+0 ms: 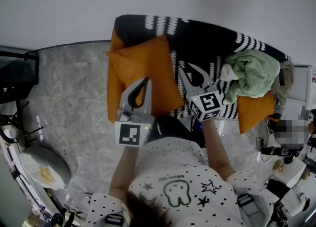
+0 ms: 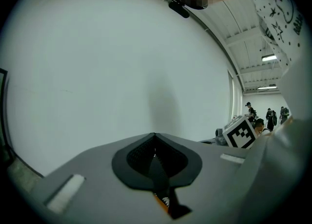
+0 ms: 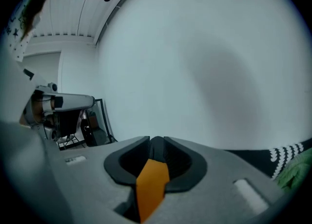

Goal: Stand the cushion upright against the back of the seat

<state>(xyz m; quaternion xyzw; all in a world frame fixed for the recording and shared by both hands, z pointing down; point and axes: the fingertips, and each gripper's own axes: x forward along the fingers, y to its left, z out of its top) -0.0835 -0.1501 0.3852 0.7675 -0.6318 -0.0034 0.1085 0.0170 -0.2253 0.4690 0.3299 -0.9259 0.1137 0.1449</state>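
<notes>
A large orange cushion (image 1: 145, 70) rests at the left end of the black-and-white patterned sofa (image 1: 212, 43), with its top edge near the backrest. My left gripper (image 1: 146, 81) hovers over the cushion's lower half with its jaws together and nothing gripped. In the left gripper view the left gripper (image 2: 155, 139) faces the white wall, and a sliver of orange cushion (image 2: 160, 202) shows below. My right gripper (image 1: 189, 69) is just right of the cushion's edge, over the seat, jaws parted. In the right gripper view the right gripper (image 3: 157, 142) shows the cushion (image 3: 152, 185) through its gap, and the pads do not press on it.
A crumpled green blanket (image 1: 252, 71) and a second orange cushion (image 1: 255, 111) lie at the sofa's right end. Grey marble floor (image 1: 74, 93) lies to the left, with a black stand (image 1: 17, 78) and a round white table (image 1: 42, 169). A white wall stands behind the sofa.
</notes>
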